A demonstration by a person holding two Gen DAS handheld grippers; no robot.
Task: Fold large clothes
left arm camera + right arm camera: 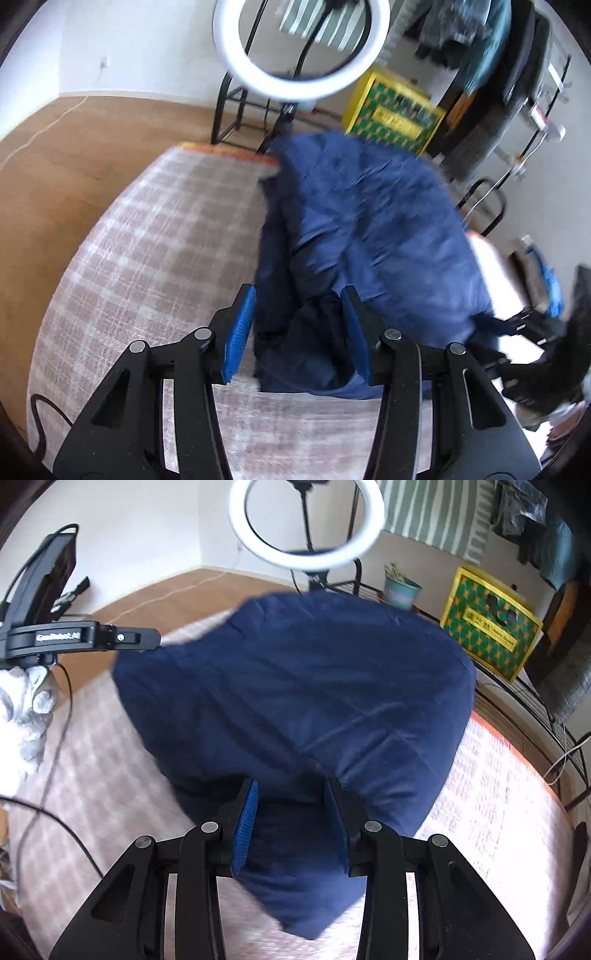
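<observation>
A large navy blue garment (369,221) lies bunched on a pink checked cloth-covered surface (147,240); it also fills the middle of the right wrist view (295,686). My left gripper (299,325) is open, its blue-padded fingers (240,332) standing apart over the garment's near left edge. My right gripper (291,819) is open, jaws apart above the garment's near pointed end. The left gripper's body (81,638) shows at the left of the right wrist view. Both views are blurred by motion.
A ring light (301,48) on a black stand rises behind the surface. A yellow and green box (491,627) and a potted plant (400,587) sit on the floor. A black wire rack (535,709) runs along the right. A white crumpled cloth (26,709) lies left.
</observation>
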